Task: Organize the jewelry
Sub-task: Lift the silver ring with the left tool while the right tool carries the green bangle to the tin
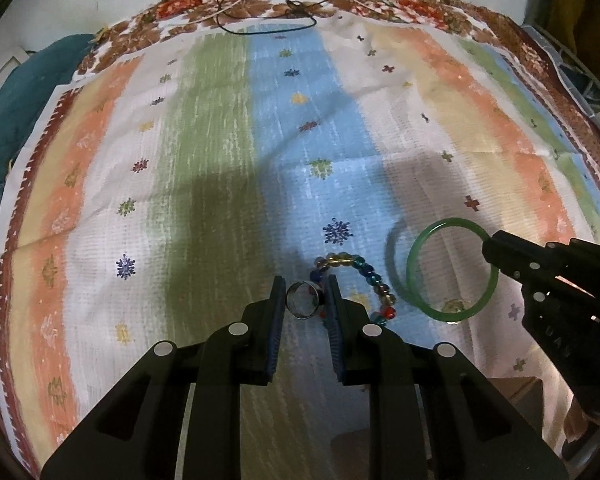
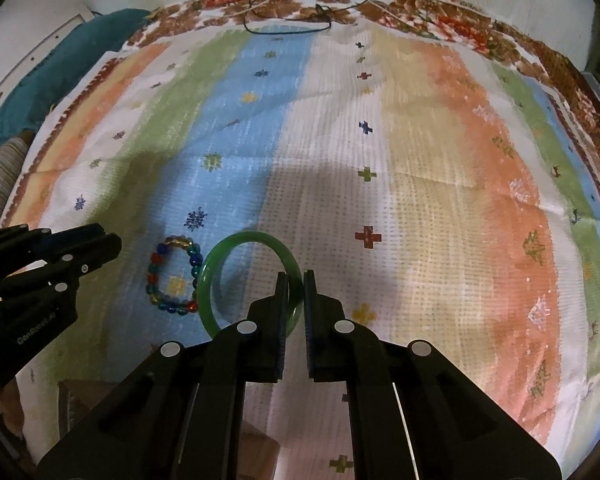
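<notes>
Two tools, each gripping a piece of jewelry above a striped cloth.

Nearest, the left tool [image 1: 304, 296] is clamped on a small metal ring [image 1: 300, 303], and the right tool [image 2: 296, 292] pinches the rim of a green bangle [image 2: 212, 280], which hangs tilted off the striped cloth [image 1: 204, 152]. Just beyond the ring, a bracelet of coloured beads [image 2: 175, 276] lies flat on the blue stripe, beside the bangle. At the far floral border lies a thin black cord [image 1: 268, 28].
</notes>
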A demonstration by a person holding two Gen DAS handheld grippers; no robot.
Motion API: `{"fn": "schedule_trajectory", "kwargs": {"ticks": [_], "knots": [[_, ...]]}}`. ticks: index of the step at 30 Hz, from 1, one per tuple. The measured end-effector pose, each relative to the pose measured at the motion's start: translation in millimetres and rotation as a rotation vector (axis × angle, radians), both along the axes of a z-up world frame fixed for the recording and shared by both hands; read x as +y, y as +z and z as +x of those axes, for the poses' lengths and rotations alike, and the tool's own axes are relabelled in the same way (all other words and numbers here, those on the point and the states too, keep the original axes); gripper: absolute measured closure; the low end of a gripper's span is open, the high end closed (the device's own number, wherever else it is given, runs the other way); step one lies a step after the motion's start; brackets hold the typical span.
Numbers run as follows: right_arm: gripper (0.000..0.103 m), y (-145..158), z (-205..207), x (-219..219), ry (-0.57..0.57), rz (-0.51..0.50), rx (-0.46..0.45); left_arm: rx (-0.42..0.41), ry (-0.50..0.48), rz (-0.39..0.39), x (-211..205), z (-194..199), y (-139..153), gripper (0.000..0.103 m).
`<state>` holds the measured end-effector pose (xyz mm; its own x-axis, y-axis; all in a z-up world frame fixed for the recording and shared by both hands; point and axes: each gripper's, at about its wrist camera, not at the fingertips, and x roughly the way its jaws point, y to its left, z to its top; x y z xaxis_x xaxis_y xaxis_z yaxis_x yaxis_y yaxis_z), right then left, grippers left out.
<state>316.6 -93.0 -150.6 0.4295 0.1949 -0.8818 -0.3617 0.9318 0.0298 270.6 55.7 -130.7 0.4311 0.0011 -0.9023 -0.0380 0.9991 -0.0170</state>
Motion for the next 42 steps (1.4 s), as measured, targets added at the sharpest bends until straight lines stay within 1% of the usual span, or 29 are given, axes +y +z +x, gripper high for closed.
{"fn": "schedule_trajectory", "kwargs": {"ticks": [6, 10, 22, 31, 38, 42], "knots": [[0.095, 11, -9, -2, 0.004, 0.009, -0.028, -0.022, -0.005, -0.001, -6, -8, 12, 0.084], [0.095, 17, -16, -5, 0.01, 0.02, -0.039, -0.04, -0.013, 0.021, -9, -12, 21, 0.084], [0.095, 44, -37, -7, 0.032, 0.02, -0.106, -0.079, -0.03, 0.011, -21, -27, 43, 0.084], [0.095, 55, -51, -11, 0.04, 0.038, -0.126, -0.104, -0.035, 0.005, -25, -44, 56, 0.084], [0.095, 67, -69, -16, 0.049, 0.052, -0.151, -0.134, -0.035, -0.016, -26, -60, 70, 0.084], [0.095, 72, -76, -19, 0.046, 0.061, -0.162, -0.145, -0.038, -0.021, -29, -65, 74, 0.084]]}}
